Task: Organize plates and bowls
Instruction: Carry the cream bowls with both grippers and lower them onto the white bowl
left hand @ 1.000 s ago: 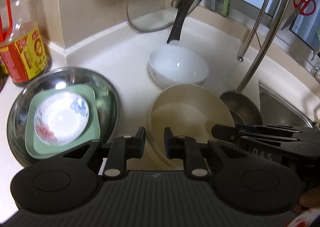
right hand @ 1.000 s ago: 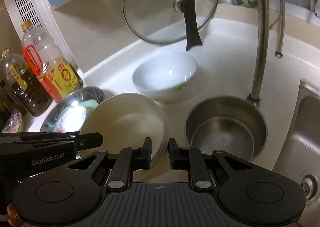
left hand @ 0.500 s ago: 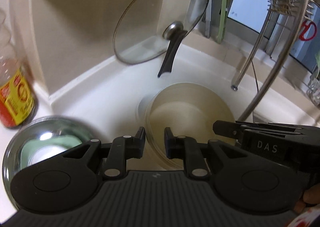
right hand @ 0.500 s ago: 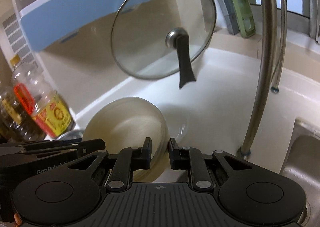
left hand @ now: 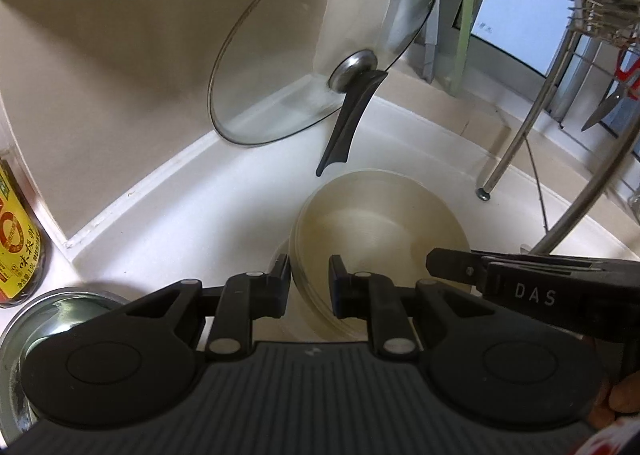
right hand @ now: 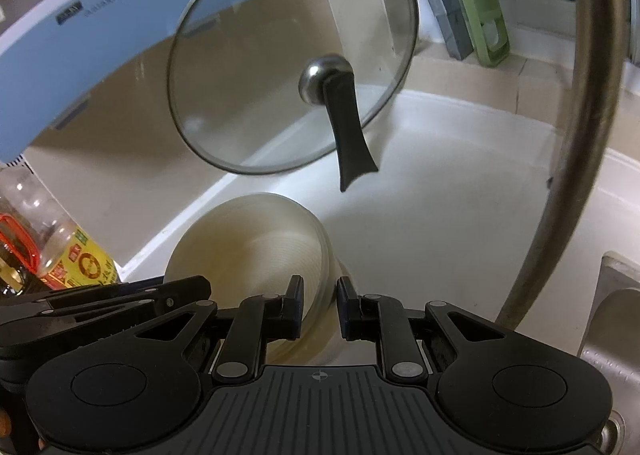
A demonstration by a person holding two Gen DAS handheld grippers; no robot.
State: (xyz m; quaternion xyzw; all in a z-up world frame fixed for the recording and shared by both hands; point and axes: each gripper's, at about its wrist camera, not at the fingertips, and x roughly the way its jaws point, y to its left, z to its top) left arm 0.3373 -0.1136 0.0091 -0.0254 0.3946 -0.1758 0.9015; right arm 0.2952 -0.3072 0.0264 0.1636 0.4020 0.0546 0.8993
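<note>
A stack of cream plates (left hand: 380, 223) hangs over the white counter, held at two sides of its rim. My left gripper (left hand: 309, 283) is shut on the near left rim. My right gripper (right hand: 319, 303) is shut on the right rim of the same cream stack (right hand: 248, 251). Each gripper shows in the other's view: the right gripper (left hand: 520, 287) at the right, the left gripper (right hand: 120, 299) at the lower left. A steel bowl (left hand: 48, 311) sits at the lower left, its contents mostly hidden. What lies under the stack is hidden.
A glass lid (left hand: 320, 43) with a black handle leans against the corner wall just behind the stack. An oil bottle (left hand: 16, 239) stands at the left. Dish rack legs (left hand: 516, 135) and scissors (left hand: 616, 91) are at the right. A sink edge (right hand: 612, 315) lies at the right.
Both grippers carried the cream stack up and toward the back corner. The white bowl and the steel pot slid out of view beneath it, and the steel bowl moved to the lower left edge.
</note>
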